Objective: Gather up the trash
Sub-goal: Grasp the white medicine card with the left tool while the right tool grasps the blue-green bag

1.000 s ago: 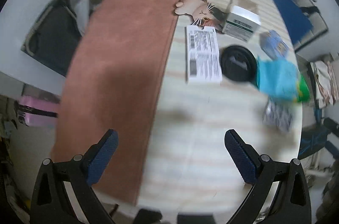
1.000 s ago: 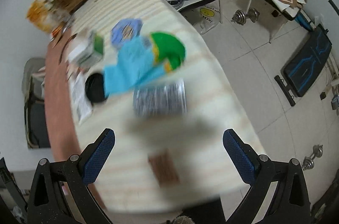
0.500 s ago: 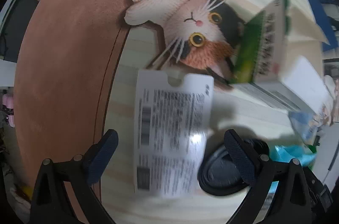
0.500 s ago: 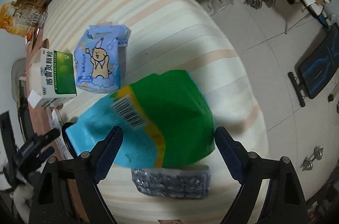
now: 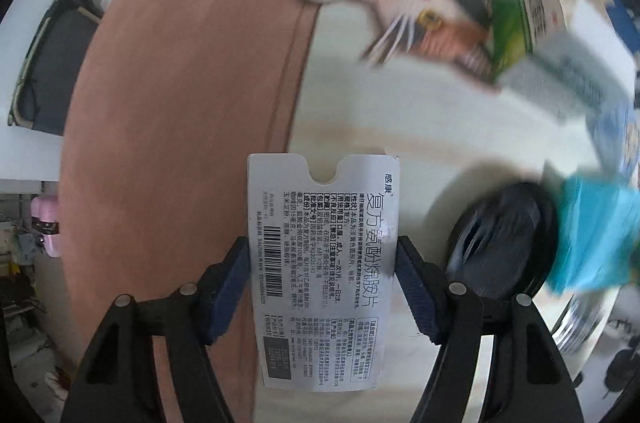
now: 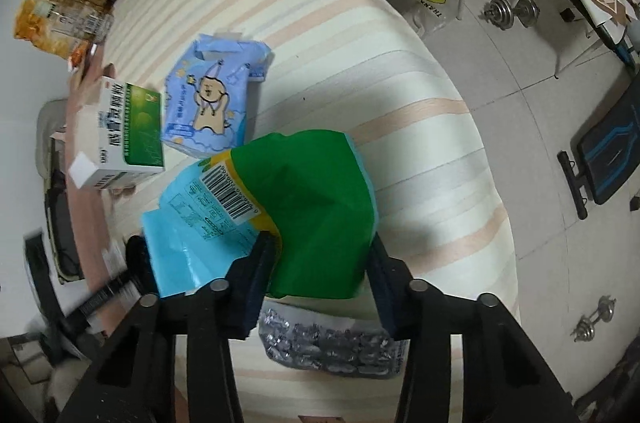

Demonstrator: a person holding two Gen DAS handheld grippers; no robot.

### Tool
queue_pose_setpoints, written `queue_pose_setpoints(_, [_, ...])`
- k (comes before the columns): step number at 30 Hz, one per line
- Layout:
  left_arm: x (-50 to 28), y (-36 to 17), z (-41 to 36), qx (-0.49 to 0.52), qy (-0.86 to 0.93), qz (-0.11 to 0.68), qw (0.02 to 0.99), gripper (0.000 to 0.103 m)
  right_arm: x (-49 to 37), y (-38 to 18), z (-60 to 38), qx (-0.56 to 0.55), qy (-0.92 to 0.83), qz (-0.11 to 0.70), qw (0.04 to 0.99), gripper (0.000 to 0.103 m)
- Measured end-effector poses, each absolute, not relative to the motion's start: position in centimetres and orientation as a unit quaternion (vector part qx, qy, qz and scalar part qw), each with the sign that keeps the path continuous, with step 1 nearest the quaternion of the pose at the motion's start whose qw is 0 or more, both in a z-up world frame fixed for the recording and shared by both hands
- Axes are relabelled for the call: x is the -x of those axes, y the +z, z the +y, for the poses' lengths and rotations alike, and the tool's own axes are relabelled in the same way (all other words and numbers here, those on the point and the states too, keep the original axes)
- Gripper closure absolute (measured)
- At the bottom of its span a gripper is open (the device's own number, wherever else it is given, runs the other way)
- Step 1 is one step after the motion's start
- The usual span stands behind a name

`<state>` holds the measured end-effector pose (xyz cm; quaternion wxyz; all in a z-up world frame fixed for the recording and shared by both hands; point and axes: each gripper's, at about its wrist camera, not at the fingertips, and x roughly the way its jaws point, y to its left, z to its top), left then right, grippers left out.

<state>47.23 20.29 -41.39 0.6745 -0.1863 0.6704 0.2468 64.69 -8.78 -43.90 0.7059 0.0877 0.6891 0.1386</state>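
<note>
Here both grippers have just been closing to pinch trash off the table (image 6: 400, 71): left gripper (image 5: 322, 279) on the flat white carton (image 5: 322, 263), right gripper (image 6: 322, 277) on the green-blue bag (image 6: 304, 215).

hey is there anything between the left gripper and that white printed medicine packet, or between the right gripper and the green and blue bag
Nothing visible is in the way. The left gripper has just been closing, and the white medicine packet sits directly between its pads. The right gripper has also been closing, its pads against the sides of the green and blue bag.
</note>
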Motion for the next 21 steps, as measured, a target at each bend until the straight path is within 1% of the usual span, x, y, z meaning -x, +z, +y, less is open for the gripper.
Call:
queue_pose_setpoints(3, [-45.0, -41.5, 19.7, 0.192, 0.246, 0.667, 0.676, 0.034, -64.1, -43.2, -8.6, -0.075, 0.150, 0.684, 0.710, 0.057])
queue_pose_setpoints(4, [-44.7, -41.5, 19.7, 0.198, 0.247, 0.664, 0.677, 0.033, -64.2, -43.3, -8.4, -0.072, 0.153, 0.685, 0.709, 0.054])
queue_pose_setpoints(5, [-44.6, -41.6, 19.6, 0.202, 0.248, 0.663, 0.677, 0.034, -64.5, -43.6, -8.3, -0.071, 0.150, 0.687, 0.707, 0.046])
queue_pose_setpoints(6, [-44.1, -41.6, 19.6, 0.204, 0.250, 0.663, 0.676, 0.034, -64.7, -44.2, -8.0, -0.070, 0.148, 0.693, 0.702, 0.044])
queue_pose_setpoints(9, [-44.2, -41.4, 19.2, 0.193, 0.252, 0.662, 0.679, 0.034, -65.1, -46.2, -7.1, -0.085, 0.157, 0.708, 0.683, 0.043])
queue_pose_setpoints(12, [-44.3, -40.9, 18.4, 0.181, 0.258, 0.656, 0.686, 0.034, -64.6, -45.8, -6.9, -0.082, 0.156, 0.691, 0.701, 0.051])
queue_pose_setpoints(14, [-43.6, -40.4, 18.4, 0.178, 0.262, 0.649, 0.692, 0.034, -64.3, -45.2, -7.4, -0.095, 0.155, 0.681, 0.709, 0.058])
queue_pose_setpoints(16, [-44.2, -40.2, 18.5, 0.173, 0.264, 0.643, 0.698, 0.034, -63.9, -44.6, -8.1, -0.114, 0.155, 0.676, 0.712, 0.063])
queue_pose_setpoints(21, [-43.5, -38.3, 17.3, 0.163, 0.265, 0.622, 0.718, 0.034, -62.4, -42.1, -9.5, -0.130, 0.164, 0.653, 0.728, 0.067])
